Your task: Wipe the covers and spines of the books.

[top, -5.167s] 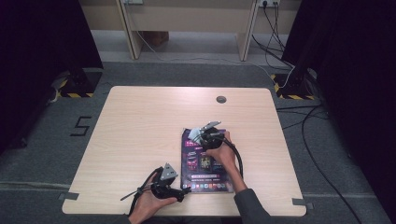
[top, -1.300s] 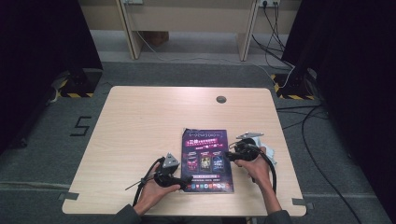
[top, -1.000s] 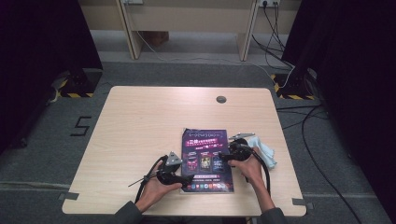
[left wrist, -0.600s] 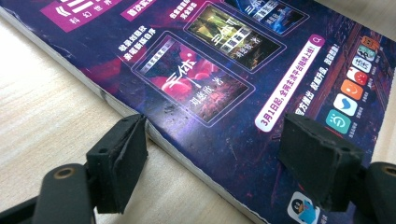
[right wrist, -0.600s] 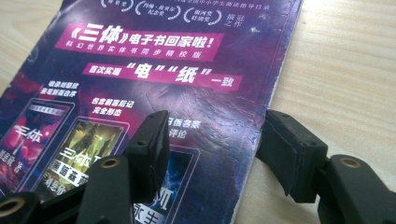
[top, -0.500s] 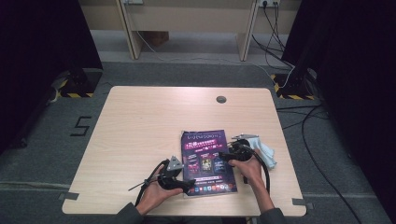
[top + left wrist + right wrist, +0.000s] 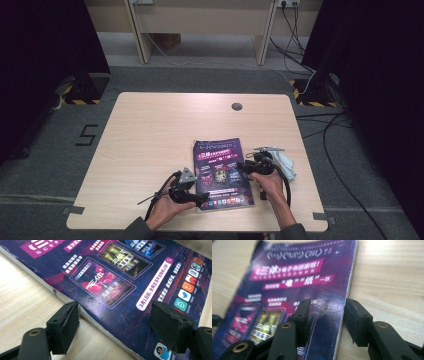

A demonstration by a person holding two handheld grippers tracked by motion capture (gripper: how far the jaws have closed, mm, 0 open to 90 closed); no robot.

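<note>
A purple magazine lies flat and closed on the wooden table, between the 2 claws. The left claw rests at the magazine's lower left corner. In the left gripper view its jaws stand wide apart: one pad is on the bare table just beside the edge of the magazine, where the white pages show, and the other pad is over the printed cover, so the edge passes between them. The pads do not press on anything, so this claw holds nothing. The right claw is at the right edge of the magazine, about the middle of its length. Its jaws have just been closing and now stand about half open. In the right gripper view one pad is over the cover and the other pad is over the table just outside the edge, with that edge in the gap between them. I cannot see a firm grip there. Just behind the right claw, away from the magazine, a pale cloth lies on the table.
</note>
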